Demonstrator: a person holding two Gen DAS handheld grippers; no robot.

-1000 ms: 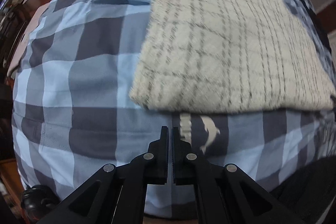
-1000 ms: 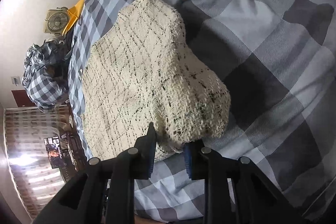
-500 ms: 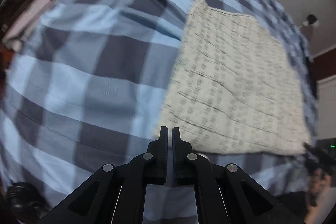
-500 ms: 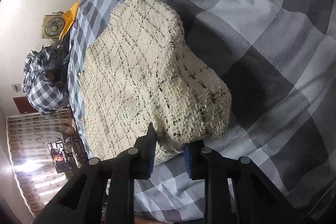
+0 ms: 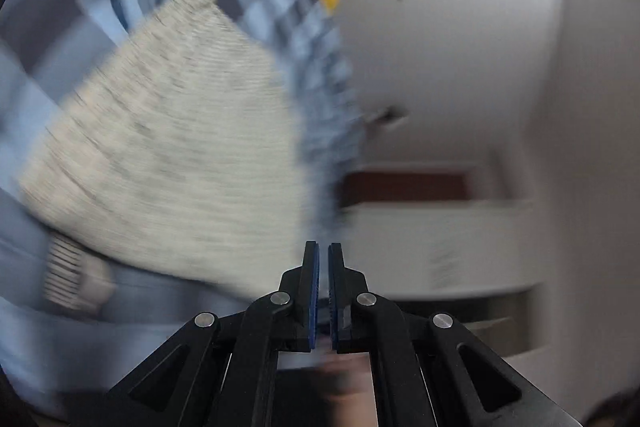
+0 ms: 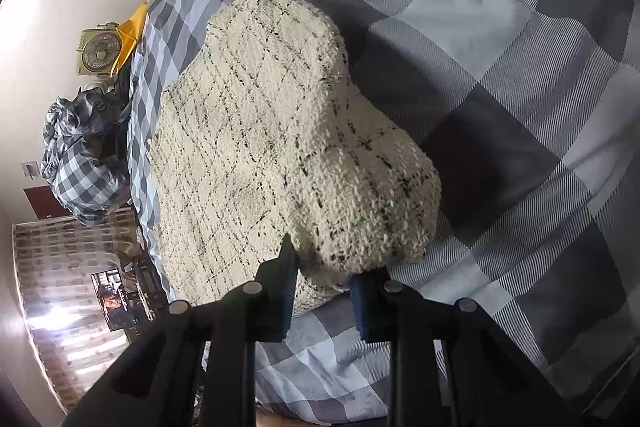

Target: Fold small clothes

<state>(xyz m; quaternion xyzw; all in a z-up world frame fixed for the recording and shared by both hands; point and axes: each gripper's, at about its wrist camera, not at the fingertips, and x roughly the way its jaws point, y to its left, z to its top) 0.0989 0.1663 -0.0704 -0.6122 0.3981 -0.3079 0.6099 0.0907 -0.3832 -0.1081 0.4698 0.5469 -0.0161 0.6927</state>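
A cream knitted garment with thin dark checks lies on a blue and grey checked bedspread. My right gripper is shut on a bunched corner of the garment and holds it lifted above the rest. In the left wrist view the garment is blurred at the left. My left gripper is shut and empty, off the garment's right edge, pointing toward a white wall.
A crumpled checked bundle and a small fan sit at the far end of the bed beside an orange item. A white wall and white ledge lie beyond the bed edge.
My left gripper has swung quickly to the right, past the garment toward the wall, staying shut. My right gripper keeps its hold on the lifted corner and has barely moved.
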